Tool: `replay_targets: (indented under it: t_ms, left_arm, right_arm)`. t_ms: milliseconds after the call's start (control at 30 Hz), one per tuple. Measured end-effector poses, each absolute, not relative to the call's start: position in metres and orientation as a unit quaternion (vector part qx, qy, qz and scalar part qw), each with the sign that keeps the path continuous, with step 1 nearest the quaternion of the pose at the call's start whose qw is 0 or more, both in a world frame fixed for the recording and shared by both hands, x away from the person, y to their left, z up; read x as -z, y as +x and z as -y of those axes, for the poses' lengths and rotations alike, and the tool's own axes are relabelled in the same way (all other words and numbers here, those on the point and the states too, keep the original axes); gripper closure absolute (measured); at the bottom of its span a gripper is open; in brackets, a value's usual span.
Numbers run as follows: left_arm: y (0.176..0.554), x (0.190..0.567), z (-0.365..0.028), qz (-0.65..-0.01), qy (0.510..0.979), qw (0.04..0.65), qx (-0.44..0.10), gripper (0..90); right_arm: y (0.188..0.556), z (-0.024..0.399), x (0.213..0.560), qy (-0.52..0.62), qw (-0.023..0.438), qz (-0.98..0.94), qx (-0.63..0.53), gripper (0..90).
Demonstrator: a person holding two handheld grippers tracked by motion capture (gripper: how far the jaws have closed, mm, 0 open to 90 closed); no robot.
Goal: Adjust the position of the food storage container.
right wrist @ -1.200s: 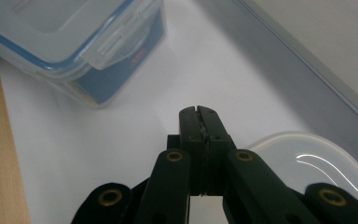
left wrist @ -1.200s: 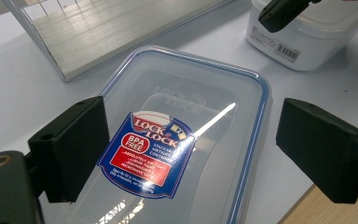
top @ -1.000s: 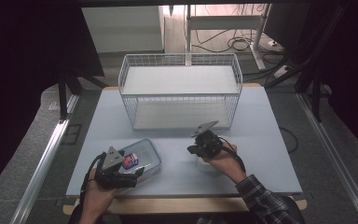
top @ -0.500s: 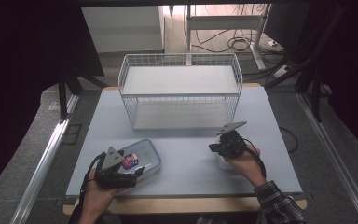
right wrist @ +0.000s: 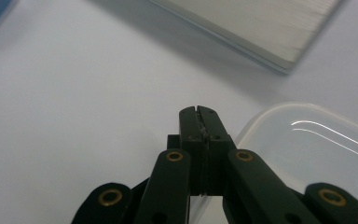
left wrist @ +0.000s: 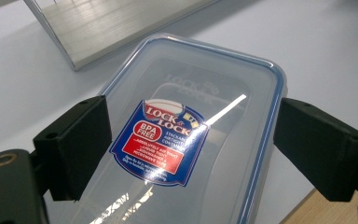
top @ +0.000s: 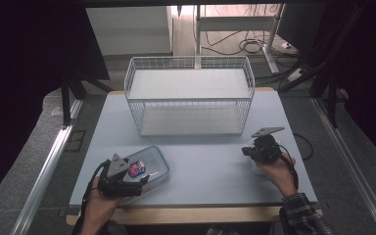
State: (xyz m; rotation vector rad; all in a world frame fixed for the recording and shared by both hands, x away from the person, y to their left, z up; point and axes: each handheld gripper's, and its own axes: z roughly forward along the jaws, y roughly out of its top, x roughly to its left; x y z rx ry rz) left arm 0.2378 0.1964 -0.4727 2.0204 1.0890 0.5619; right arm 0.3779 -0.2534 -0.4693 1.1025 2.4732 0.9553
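Note:
A clear plastic lid (left wrist: 205, 74) with a blue and red Lock & Lock label lies flat at the table's front left (top: 154, 161). My left gripper (left wrist: 191, 135) straddles its width, one black jaw pressed against each long edge; in the high view the left gripper (top: 138, 172) sits over the lid's near end. At the front right, my right gripper (top: 246, 151) is held low over the table. Its jaws (right wrist: 199, 112) are closed together on the rim of a clear plastic container (right wrist: 307, 144), which lies partly hidden under the hand (top: 257, 169).
A white wire basket (top: 191, 100) stands at the back middle of the pale table (top: 210, 171), its floor bare. The table's wooden front edge runs just behind both hands. Cables and dark stands lie on the floor beyond the table.
My right gripper has moved from the table's middle out to the right. The left gripper and the lid have stayed put.

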Motion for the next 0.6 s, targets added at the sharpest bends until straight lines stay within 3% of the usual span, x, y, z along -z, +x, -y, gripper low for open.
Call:
replay_targets:
  t_ms: [267,600]
  left_arm:
    - [0.238,0.472,-0.205,-0.438,0.787,0.377,-0.215,13.6]
    - [0.226,0.468,-0.240,-0.479,0.764,0.369,-0.226,57.5]
  right_arm:
    - [0.383,0.272,0.470,0.407,0.150,-0.841,-0.322,89.8]
    - [0.376,0.264,0.465,0.391,0.153,-0.839,-0.346,84.4]
